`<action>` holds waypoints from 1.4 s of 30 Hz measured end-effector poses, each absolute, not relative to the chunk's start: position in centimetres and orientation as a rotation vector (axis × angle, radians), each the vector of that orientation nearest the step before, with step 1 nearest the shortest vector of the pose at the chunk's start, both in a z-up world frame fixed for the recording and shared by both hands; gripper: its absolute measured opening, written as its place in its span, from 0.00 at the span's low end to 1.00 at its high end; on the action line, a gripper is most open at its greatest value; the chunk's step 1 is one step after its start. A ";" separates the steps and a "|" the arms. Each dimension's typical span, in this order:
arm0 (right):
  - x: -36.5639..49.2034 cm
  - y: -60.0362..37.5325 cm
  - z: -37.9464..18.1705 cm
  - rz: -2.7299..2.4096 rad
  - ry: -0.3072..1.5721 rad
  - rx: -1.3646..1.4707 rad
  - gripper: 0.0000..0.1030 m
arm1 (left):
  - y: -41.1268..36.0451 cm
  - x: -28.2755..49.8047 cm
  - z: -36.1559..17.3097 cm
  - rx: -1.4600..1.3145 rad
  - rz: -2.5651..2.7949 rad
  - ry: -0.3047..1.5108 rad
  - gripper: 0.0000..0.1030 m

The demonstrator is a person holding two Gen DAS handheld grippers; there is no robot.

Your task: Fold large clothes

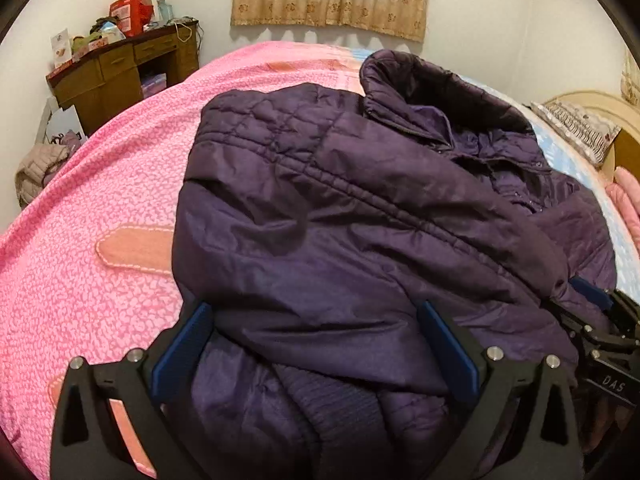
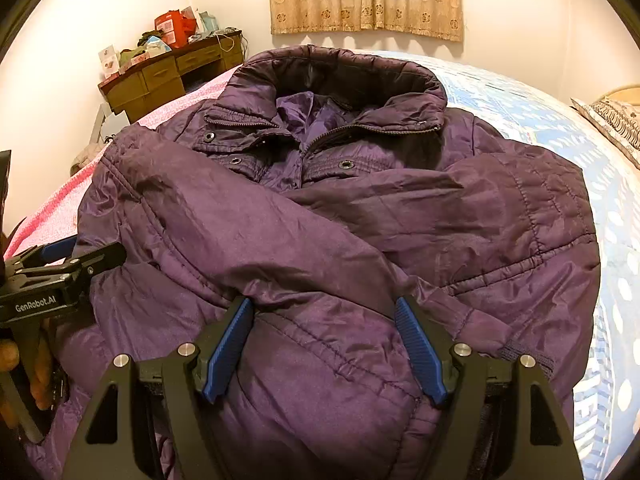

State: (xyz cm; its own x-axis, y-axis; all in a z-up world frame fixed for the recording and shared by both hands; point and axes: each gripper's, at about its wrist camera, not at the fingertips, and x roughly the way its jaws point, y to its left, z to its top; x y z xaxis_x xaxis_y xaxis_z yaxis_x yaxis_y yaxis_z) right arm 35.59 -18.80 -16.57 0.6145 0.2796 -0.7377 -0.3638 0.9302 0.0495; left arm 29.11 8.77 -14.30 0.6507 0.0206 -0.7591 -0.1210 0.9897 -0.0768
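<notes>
The purple padded jacket (image 2: 328, 216) lies face up on the bed (image 1: 100, 184), collar toward the curtained wall, and everything here is placed against that jacket. Both sleeves are already laid across its chest, one over the other, so the sleeve step looks done and the body fold seems to be the step in hand.

The right tongs (image 2: 324, 344) stand open at the jacket's near hem, blue pads on either side of a ridge of fabric with a gap showing on each side; they grip nothing that I can see. The left tongs (image 1: 316, 352) also stand open over the near left part of the jacket, with bulky fabric and a ribbed cuff between the pads, not visibly pinched.

The next move probably calls for both tongs to close on the hem, well apart from each other, and carry it up toward the collar while keeping the crossed sleeves from sliding off the slippery shell.

The right wrist view shows the zip, the snap studs and the open collar, plus the left tongs and a person's fingers (image 2: 40, 384) at the jacket's left edge. The left wrist view shows instead the pink bedcover beside the jacket and the wooden desk (image 1: 120, 68) beyond it.
</notes>
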 end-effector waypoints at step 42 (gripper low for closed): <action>35.5 -19.6 -11.4 0.537 0.832 -0.117 0.77 | 11.6 30.1 -8.1 -0.148 -0.030 0.815 1.00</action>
State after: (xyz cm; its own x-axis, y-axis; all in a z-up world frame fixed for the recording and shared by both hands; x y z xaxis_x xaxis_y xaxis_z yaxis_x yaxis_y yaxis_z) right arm 35.53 -19.59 -11.37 0.5489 0.4072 -0.7300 -0.4968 0.8612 0.1069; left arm 30.15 11.57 -8.11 0.6857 -0.0838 -0.7231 -0.0301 0.9892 -0.1432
